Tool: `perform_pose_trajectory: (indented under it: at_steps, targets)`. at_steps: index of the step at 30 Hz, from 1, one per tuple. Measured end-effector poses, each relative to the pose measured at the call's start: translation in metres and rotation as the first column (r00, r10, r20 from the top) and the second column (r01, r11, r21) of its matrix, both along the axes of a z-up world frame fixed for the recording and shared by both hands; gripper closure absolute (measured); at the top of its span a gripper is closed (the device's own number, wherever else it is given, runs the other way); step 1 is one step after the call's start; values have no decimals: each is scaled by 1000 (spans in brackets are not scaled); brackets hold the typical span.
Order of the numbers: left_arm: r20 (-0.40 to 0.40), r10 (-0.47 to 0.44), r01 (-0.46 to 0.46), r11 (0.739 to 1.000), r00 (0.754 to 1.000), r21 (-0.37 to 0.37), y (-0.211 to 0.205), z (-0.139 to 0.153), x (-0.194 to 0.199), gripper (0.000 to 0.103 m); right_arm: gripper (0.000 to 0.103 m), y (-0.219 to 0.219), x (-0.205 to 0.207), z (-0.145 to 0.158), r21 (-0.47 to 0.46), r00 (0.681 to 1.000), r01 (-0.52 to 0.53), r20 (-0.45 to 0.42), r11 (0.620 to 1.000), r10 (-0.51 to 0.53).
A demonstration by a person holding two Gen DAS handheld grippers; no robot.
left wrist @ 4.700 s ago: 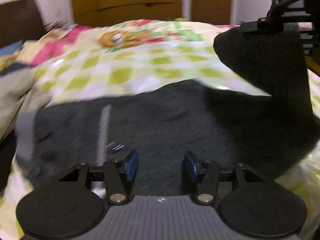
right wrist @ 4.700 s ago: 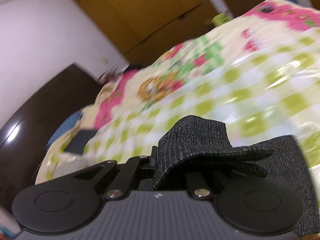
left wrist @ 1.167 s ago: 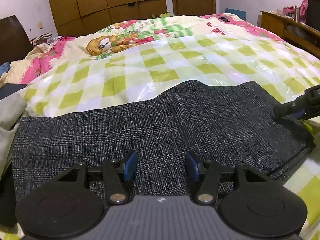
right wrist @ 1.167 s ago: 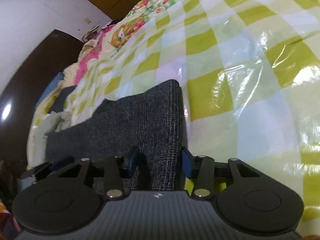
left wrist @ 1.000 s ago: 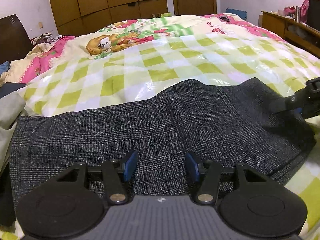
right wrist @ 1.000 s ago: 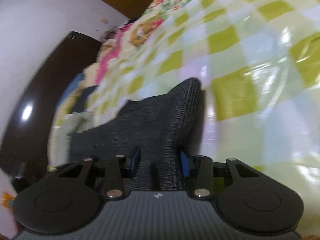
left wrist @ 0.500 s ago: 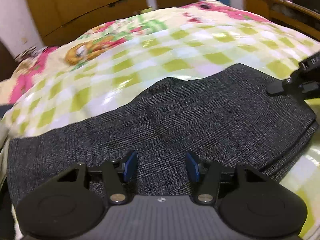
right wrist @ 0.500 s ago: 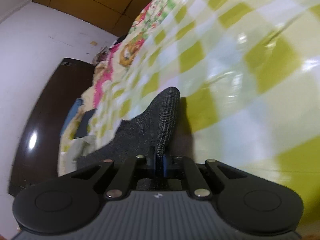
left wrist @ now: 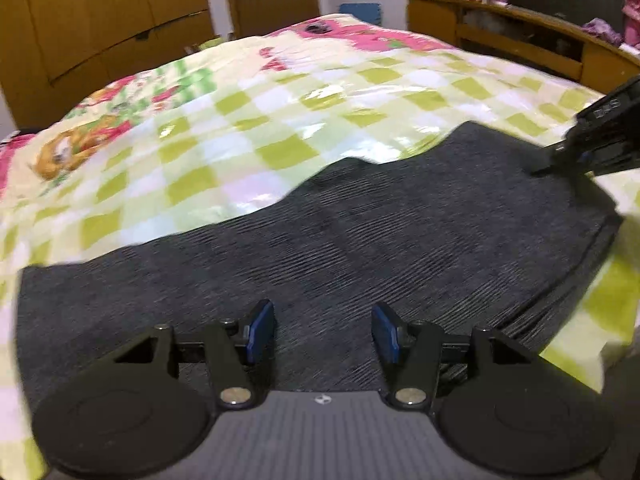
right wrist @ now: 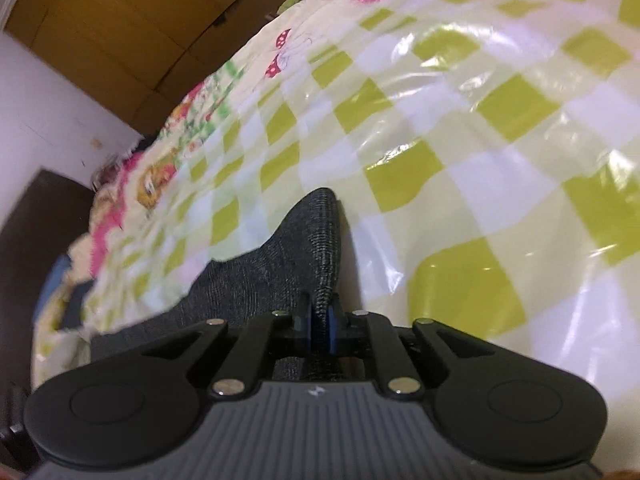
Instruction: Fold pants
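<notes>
Pants (left wrist: 360, 240) flat on bed; right claw (right wrist: 320, 326) pinching edge, left claw (left wrist: 323, 334) wide apart, empty.

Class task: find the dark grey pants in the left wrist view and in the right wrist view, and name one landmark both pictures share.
Left wrist view: the pants spread across the lower middle, behind the open left gripper.
Right wrist view: the pants rise at lower centre, an edge pinched in the right gripper.
Shared landmark: the green-checked bed cover.
</notes>
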State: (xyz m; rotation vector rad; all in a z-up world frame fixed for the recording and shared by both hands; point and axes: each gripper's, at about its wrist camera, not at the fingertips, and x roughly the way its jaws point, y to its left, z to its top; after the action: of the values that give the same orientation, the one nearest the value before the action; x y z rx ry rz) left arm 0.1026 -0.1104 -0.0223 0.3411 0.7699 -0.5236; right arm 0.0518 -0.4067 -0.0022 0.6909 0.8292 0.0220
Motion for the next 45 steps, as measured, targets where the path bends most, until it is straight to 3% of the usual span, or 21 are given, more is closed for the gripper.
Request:
perform_pose_trajectory:
  at_steps: [8,11,15,21,30,45]
  targets:
    - [53,140,-143,988,989,59,66,6,-22,33,81,11,-4,-15,9,998,54,-25,998,-54]
    - [55,154,-156,987,987,25,73,11,-28,33,78,9,-8,-17,25,996,88,-32,996,-88]
    - [65,119,-118,993,991,-13,63,20,-35,33,75,18,-5,-12,-27,994,97,-42,995,-98]
    - [13,105,-104,994,994,-36,31,20,-19,33,72,26,-4,-10,-39,994,100,-34,994,-101]
    - [-5,67,-67,998,998,16,-6,10,-14,33,72,18,-10,-17,18,994,112,-22,994,-111]
    - [-27,71,-69,996,997,53,-10,2,-21,33,68,25,-13,-13,2,992,123,-33,992,-123]
